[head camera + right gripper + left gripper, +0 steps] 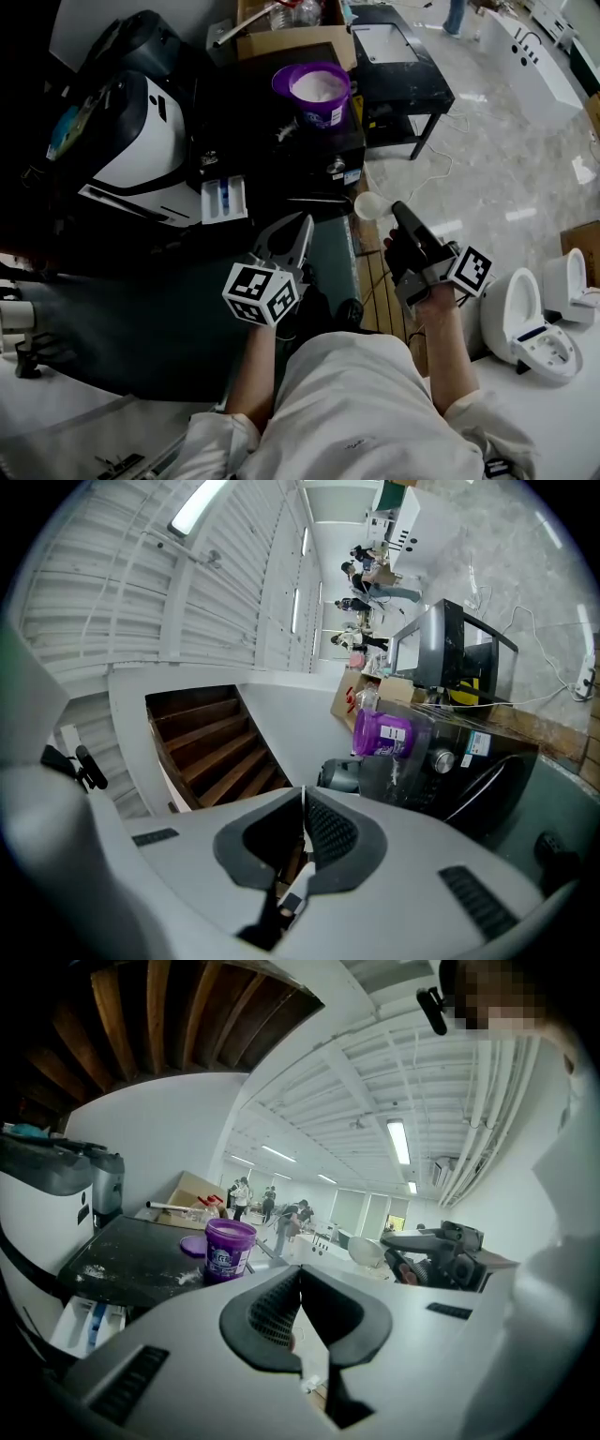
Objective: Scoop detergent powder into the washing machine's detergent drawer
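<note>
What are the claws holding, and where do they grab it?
The right claw pinches a white scoop by its handle. The left claw is shut on nothing.

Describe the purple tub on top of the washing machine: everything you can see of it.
The purple tub is a round pot that looks like plastic. It stands upright and open and looks fairly full of white powder. A white printed label covers part of its side. It stands on the right part of the dark top of the washing machine, with a little spilled powder on the surface near its foot. A flat purple lid lies on the same top right beside it.
</note>
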The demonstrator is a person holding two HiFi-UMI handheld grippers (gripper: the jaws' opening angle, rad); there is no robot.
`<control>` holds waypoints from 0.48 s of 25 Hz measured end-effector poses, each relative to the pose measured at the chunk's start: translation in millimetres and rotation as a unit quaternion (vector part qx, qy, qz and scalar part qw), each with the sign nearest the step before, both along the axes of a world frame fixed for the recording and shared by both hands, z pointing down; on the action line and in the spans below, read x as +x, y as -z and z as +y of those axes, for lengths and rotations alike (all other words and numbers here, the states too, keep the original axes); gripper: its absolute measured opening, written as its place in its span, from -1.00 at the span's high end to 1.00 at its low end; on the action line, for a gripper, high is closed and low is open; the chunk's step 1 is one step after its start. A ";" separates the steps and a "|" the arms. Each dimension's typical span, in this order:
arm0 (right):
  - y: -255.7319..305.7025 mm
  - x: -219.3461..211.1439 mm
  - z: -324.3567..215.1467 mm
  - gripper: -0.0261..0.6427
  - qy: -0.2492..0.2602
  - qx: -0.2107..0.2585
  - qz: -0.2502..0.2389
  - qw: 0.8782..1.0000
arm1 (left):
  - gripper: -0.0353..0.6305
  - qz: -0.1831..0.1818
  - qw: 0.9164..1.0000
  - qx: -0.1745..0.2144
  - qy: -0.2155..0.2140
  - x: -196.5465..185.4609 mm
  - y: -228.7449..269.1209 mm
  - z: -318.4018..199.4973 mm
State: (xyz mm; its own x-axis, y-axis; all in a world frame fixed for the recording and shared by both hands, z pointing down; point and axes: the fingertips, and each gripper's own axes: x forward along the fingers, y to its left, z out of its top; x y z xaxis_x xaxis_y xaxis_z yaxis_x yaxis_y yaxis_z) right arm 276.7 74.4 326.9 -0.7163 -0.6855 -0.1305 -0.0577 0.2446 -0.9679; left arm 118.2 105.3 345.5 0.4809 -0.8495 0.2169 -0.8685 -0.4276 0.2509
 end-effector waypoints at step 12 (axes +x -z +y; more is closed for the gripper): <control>5.5 -28.1 -48.5 0.90 -0.011 -0.001 0.006 1.000 | 0.84 0.002 1.000 -0.008 -0.018 -28.5 1.8 -53.5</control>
